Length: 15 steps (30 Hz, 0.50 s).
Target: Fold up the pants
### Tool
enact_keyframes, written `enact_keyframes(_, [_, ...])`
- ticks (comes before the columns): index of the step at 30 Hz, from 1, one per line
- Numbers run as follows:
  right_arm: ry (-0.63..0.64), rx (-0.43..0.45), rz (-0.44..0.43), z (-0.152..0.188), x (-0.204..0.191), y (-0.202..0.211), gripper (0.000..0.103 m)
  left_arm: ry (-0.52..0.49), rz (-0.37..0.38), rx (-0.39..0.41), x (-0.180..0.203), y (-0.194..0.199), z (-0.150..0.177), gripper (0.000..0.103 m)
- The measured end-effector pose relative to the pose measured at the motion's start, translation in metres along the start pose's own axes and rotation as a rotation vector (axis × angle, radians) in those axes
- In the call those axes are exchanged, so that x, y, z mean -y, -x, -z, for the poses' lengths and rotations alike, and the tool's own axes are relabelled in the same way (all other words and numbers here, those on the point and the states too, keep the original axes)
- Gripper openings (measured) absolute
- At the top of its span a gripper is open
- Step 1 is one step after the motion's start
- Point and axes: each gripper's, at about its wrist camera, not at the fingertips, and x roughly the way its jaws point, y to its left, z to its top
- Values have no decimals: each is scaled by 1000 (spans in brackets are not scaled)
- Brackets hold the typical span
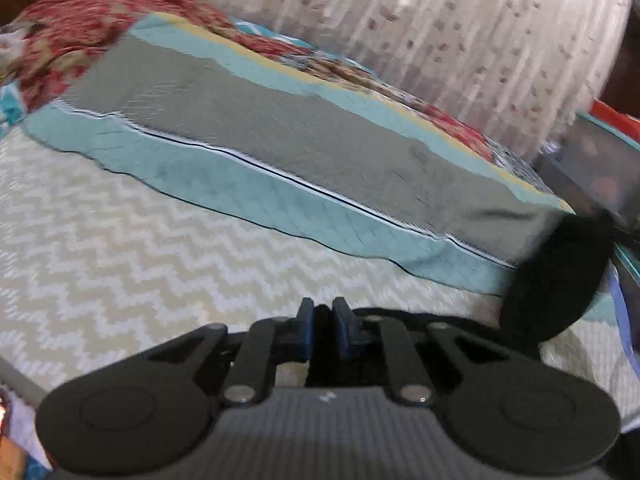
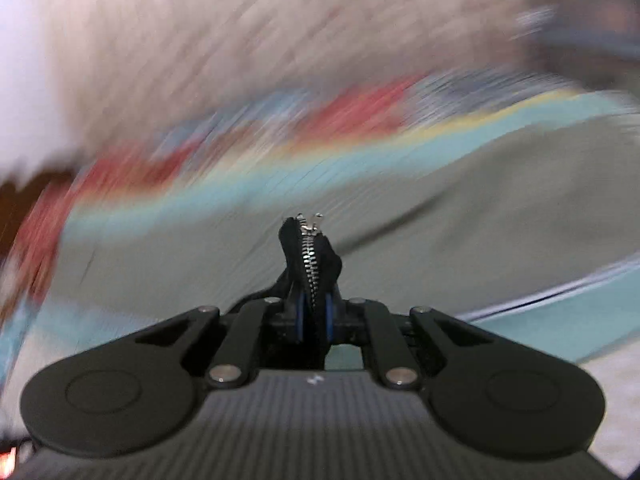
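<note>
At bottom centre of the left wrist view: left gripper point(image 1: 322, 322), jaws closed, blue pads point(image 1: 305, 330) nearly meeting, dark cloth pinched between them. Noted from the jaws toward the right: a thin black edge running to a rounded black mass at lower right, taken as the pants point(image 1: 556, 280). Link between the pinched cloth and that mass blurred, not fully confirmed.

Beneath and ahead of the jaws: cream chevron bedspread point(image 1: 120, 240), filling the left and lower middle of the frame. Across the centre, lying diagonally from upper left to right: grey and teal quilt point(image 1: 280, 128), yellow stripe along its far edge. Behind it at upper left: red floral cloth point(image 1: 60, 40), bunched. Along the top: pale curtain point(image 1: 440, 20) with small reddish flecks.

At bottom centre of the right wrist view: right gripper point(image 2: 313, 312), jaws closed on the pants point(image 2: 330, 262). Black fabric standing upright out of the jaws, silver zipper point(image 2: 309, 256) facing the camera, its pull at the top. Background heavily blurred: grey and teal of the quilt across the middle, red and pale streaks above.
</note>
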Motion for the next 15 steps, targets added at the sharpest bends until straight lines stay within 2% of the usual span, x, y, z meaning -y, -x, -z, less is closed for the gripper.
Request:
enact_keyframes(3, [-168,120,150,-16,91,69,12,14,-31,-36,-5,-8,4,11])
enact_keyframes(6, [-240,139,323,3,147,105,17,-30,-75,-73,2,-24,14,16])
enact_keyframes(7, [-256,119,380,19,159,107,24,-45,-95,-81,5,-29,16,24])
enact_keyframes(8, [-266,72,443,33,177,109,44,-51,-113,-99,8,-34,17,40])
enact_keyframes(9, [-268,22,505,49,184,106,55,-48,-118,-119,9,-37,17,46])
enact_keyframes(10, [-267,-4,568,63,191,108,60,-42,-113,-125,8,-37,18,53])
enact_keyframes(12, [-275,6,664,83,206,120,59,-39,-106,-138,8,-35,17,70])
enact_keyframes(13, [-292,24,694,89,210,127,59,-36,-107,-141,7,-35,15,90])
enact_keyframes(14, [-311,48,706,94,213,136,59,-31,-103,-138,6,-35,14,102])
enact_keyframes(15, [-319,69,700,89,213,142,59,-28,-88,-137,4,-36,12,102])
